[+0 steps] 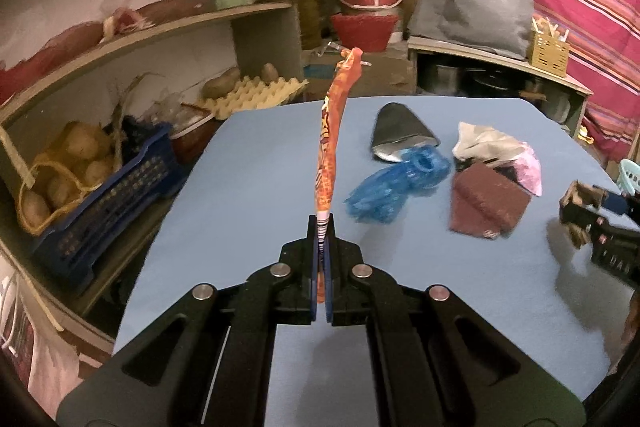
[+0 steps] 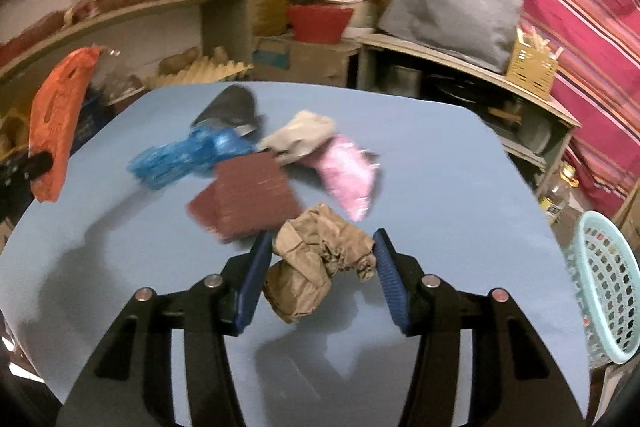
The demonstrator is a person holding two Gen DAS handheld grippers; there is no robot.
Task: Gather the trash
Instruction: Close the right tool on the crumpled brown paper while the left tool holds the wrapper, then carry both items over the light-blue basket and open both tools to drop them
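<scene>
My left gripper [image 1: 323, 227] is shut on the lower end of a long orange snack wrapper [image 1: 330, 147], which stands up above the blue table [image 1: 240, 211]. In the right wrist view, the same wrapper [image 2: 56, 119] hangs at the far left. My right gripper [image 2: 322, 247] is shut on a crumpled brown paper ball [image 2: 316, 267], held just above the table, with both blue pads touching it. Beyond it lie a maroon packet [image 2: 248, 195], a blue plastic bag [image 2: 188, 155], a pink bag [image 2: 348, 175], a pale crumpled wrapper [image 2: 300, 135] and a dark pouch [image 2: 232, 107].
A pale teal mesh basket [image 2: 608, 287] stands off the table's right edge. On the left are shelves with a blue crate [image 1: 112, 195] of potatoes and an egg tray [image 1: 252, 95]. Behind the table are buckets, pots and a grey covered box [image 1: 472, 7].
</scene>
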